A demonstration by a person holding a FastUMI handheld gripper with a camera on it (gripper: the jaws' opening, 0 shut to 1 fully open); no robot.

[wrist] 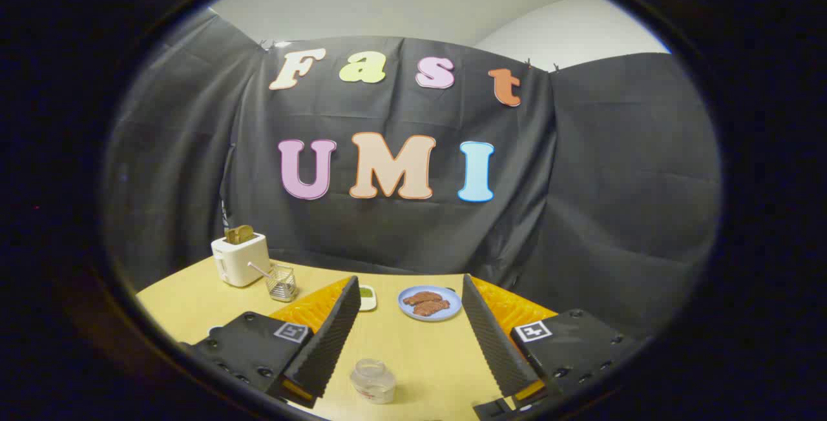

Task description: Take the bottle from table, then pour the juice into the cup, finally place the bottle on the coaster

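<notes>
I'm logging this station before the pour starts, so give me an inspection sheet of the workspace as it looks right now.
Surface: light wooden table, bare between the fingers.
Job's things: clear bottle stands low between the fingers, nearer the left one, untouched. Cup and coaster: nothing seen.
Clutter: white toaster with toast in its slots, wire basket beside it, blue plate with two brown pieces of food beyond the fingers, small white dish with something green by the left finger.
Grippers: claw open, fingers wide apart, holding nothing.
Cables: nothing seen.
Surroundings: black cloth wall behind the table, pale wall above.
</notes>
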